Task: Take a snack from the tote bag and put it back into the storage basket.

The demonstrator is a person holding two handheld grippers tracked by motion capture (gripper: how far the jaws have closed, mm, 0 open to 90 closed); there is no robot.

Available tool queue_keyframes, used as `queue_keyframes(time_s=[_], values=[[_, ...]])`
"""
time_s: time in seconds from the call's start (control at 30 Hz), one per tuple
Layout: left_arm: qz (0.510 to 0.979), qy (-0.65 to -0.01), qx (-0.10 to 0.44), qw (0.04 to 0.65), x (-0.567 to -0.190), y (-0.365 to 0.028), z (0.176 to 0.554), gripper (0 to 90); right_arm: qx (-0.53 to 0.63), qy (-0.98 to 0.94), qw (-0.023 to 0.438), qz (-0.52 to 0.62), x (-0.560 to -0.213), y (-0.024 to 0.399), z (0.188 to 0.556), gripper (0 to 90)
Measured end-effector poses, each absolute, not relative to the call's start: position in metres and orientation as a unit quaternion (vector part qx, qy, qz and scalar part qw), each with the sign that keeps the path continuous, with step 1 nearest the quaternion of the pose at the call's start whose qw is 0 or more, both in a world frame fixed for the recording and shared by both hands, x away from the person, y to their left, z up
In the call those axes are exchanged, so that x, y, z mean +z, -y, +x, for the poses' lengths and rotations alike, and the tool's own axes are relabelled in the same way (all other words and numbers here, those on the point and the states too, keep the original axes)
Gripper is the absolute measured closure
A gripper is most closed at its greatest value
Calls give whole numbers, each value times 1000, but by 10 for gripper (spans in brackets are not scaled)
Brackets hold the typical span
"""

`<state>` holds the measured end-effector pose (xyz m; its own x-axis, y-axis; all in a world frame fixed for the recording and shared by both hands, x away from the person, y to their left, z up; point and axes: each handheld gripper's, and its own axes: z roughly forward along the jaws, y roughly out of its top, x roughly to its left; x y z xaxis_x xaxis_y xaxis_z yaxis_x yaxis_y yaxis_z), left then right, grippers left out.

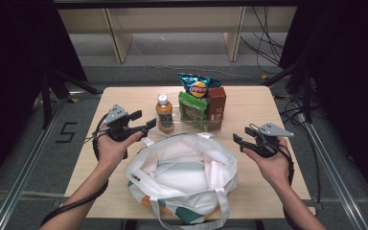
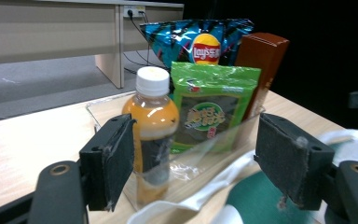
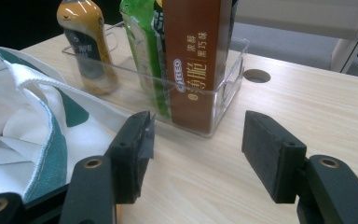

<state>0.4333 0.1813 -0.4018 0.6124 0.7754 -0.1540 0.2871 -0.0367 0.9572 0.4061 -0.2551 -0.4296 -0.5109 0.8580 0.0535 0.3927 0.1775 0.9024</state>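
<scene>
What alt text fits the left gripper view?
The open left gripper points at an orange juice bottle standing in a clear tray with a green snack pouch, chip bag and brown box.

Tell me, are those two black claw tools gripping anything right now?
No. The left gripper has its fingers open, facing the orange juice bottle with a white cap without touching it. The right gripper is open over the bare wooden table.
</scene>
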Motion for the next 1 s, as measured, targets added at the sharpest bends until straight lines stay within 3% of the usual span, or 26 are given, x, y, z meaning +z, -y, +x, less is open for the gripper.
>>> queue_keyframes(time_s=[0.27, 0.6, 1.0], values=[[694, -380, 209, 575, -406, -188, 405, 278, 474, -732, 268, 410, -429, 260, 409, 432], [689, -394, 186, 579, -422, -203, 372, 278, 472, -730, 255, 423, -429, 257, 407, 432], [681, -402, 186, 583, -438, -202, 360, 284, 475, -735, 253, 412, -430, 259, 408, 431]])
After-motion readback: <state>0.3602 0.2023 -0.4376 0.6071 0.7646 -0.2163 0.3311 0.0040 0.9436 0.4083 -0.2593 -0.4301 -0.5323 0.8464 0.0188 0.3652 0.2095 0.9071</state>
